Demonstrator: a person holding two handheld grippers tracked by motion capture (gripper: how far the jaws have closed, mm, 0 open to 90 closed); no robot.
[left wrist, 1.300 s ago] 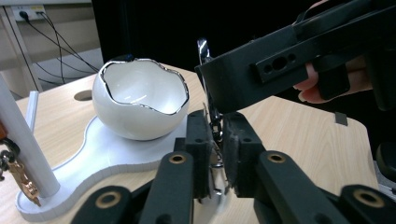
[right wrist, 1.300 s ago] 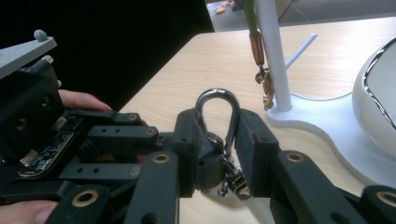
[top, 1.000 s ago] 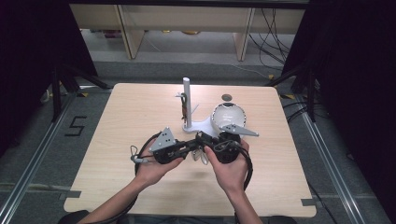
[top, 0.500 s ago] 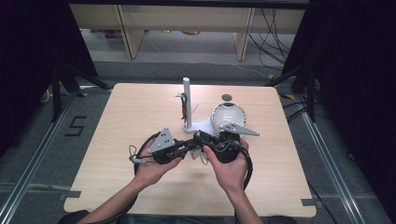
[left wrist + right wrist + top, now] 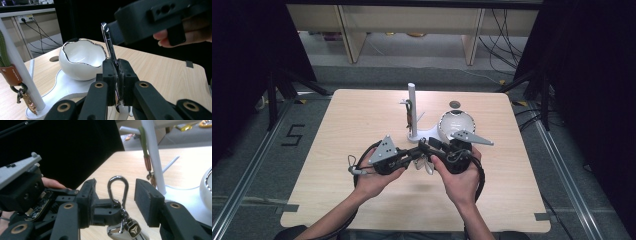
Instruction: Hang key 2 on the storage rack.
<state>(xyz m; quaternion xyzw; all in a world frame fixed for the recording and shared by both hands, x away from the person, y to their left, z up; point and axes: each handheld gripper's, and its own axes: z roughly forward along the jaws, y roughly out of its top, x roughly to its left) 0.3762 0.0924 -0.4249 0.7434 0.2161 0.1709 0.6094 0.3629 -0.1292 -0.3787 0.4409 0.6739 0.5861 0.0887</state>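
A silver carabiner [image 5: 118,187] with a key fob [image 5: 130,230] hanging under it is held between my two grippers above the table. My left gripper [image 5: 117,67] is shut on the carabiner [image 5: 108,42], pinching its lower part. My right gripper [image 5: 116,188] has just been opening; its pads stand apart on either side of the carabiner loop without touching it. In the high view the left gripper [image 5: 414,156] and right gripper [image 5: 432,147] meet nose to nose, with the keychain [image 5: 427,166] dangling below them.
A white stand with an upright post [image 5: 412,112] sits just behind the grippers; a green lanyard with a brown tag [image 5: 11,75] hangs on it. A white egg-shaped bowl [image 5: 456,125] rests on the stand's base [image 5: 70,87]. The wooden table [image 5: 337,130] has a small hole [image 5: 455,104].
Both hands have kept their place over the table. In the high view the right gripper's jaws look slightly wider apart than before.
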